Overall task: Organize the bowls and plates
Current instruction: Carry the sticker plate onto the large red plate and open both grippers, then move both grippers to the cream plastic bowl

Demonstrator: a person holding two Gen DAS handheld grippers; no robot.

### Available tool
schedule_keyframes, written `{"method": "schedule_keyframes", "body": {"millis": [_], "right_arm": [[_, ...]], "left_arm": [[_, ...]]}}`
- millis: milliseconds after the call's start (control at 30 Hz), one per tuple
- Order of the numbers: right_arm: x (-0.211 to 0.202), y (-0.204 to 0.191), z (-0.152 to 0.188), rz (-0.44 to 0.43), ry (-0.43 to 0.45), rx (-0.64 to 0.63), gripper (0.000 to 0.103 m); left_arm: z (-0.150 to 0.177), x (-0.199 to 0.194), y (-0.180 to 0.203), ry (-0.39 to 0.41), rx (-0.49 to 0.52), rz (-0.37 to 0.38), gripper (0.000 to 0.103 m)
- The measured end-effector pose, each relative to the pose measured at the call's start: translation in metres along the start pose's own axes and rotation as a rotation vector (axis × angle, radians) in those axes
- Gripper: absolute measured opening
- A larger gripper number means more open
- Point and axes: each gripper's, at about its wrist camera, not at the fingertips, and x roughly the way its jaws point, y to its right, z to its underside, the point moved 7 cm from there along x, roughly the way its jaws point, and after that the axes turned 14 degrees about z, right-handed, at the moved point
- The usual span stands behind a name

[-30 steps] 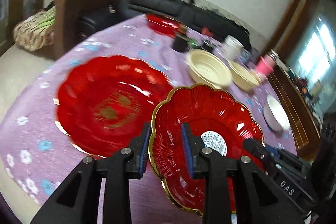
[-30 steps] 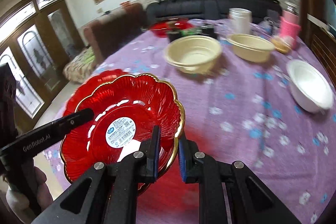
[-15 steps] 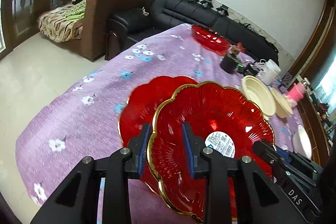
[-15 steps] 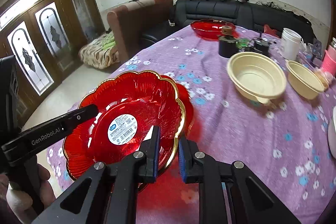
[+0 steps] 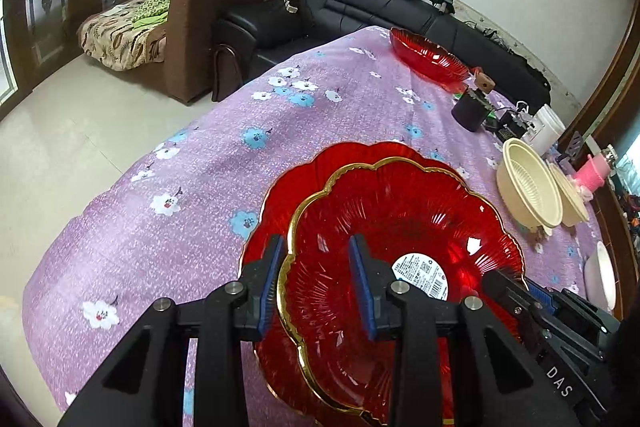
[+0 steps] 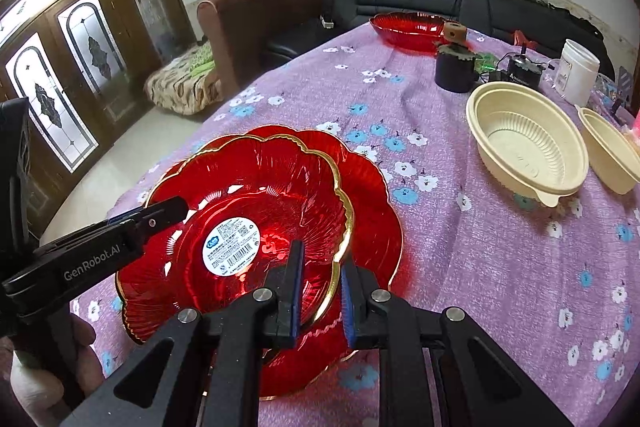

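— Over the near end of the table [image 6: 500,267], where's the gold-rimmed red plate [image 5: 400,227]?

— Above a larger red plate [image 6: 372,187], both grippers straddling its rim.

— Jaws?

— Right gripper [image 6: 320,283] clamped on the near rim. Left gripper [image 5: 316,275] has its pads slightly apart around the left rim.

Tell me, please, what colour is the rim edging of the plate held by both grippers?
Gold, edging the red scalloped plate; clearest in the right wrist view.

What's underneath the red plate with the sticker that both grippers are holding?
A second red plate lies directly beneath the stickered plate, on the purple flowered tablecloth. Only its scalloped outer edge shows; its centre is covered, so whether the plates touch is unclear.
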Motion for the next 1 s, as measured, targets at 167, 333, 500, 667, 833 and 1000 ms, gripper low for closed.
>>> {"method": "schedule_keyframes", "body": {"millis": [167, 333, 500, 667, 833, 1000], "right_arm": [[0.015, 0.004, 0.002, -0.028, -0.038, 0.037, 0.019], [0.019, 0.002, -0.001, -0.027, -0.030, 0.036, 0.019], [0.020, -0.001, -0.001, 0.005, -0.005, 0.013, 0.021], [0.015, -0.001, -0.003, 0.019, 0.034, 0.002, 0.023], [-0.003, 0.000, -0.010, 0.025, 0.104, 0.001, 0.051], [-0.033, 0.004, -0.014, 0.056, 0.194, -0.011, 0.063]], "left_arm": [[-0.002, 0.003, 0.003, 0.003, 0.000, 0.012, 0.044], [-0.003, -0.004, 0.007, 0.022, -0.016, 0.048, 0.054], [-0.009, -0.033, 0.006, 0.119, -0.030, 0.047, 0.072], [-0.016, -0.066, 0.001, 0.218, -0.052, 0.027, 0.080], [-0.014, -0.084, 0.003, 0.245, -0.054, 0.011, 0.082], [-0.007, -0.093, 0.017, 0.243, -0.034, 0.013, 0.083]]}}
